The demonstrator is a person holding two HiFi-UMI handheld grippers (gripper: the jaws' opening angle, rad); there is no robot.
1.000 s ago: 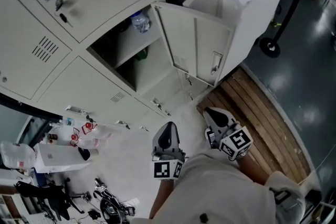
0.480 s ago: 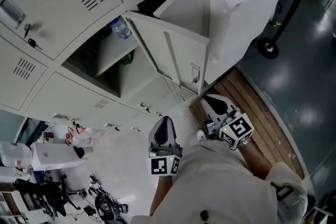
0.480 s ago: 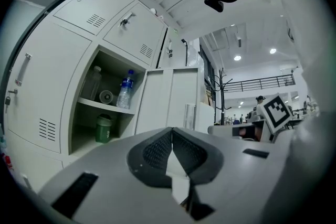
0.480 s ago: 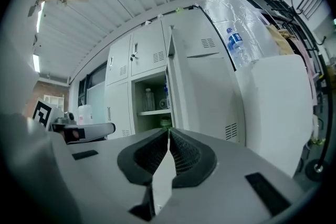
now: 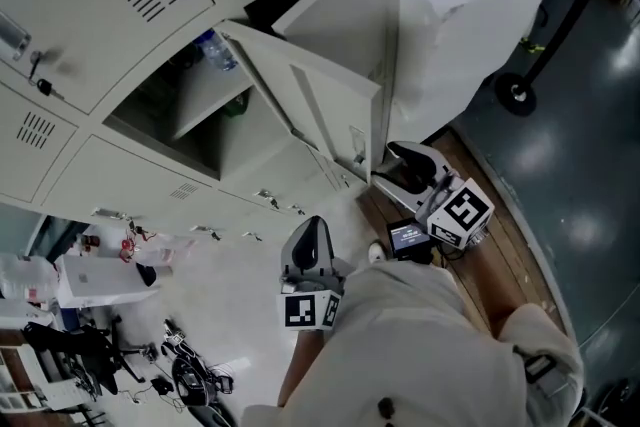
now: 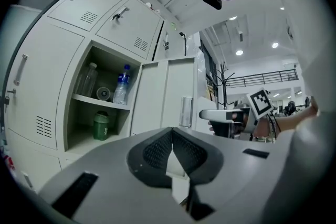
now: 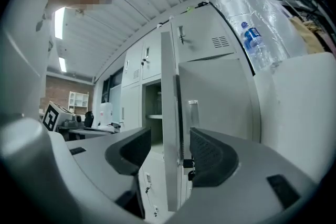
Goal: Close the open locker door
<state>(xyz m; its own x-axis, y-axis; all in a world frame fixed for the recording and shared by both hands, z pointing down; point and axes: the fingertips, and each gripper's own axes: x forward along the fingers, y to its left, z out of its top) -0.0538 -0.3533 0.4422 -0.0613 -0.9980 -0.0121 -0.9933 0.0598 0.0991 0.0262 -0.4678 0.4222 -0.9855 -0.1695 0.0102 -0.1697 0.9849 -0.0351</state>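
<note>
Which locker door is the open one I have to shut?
The door swung out from the compartment holding bottles; the vented doors above and left of it sit flush.

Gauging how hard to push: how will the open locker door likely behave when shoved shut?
The locker door looks like thin sheet metal with folded edges, so probably stiff and light; it should swing, not flex. Its painted face looks smooth, so a pushing pad may slip. A hard shove might slam it and rattle the water bottle inside.
</note>
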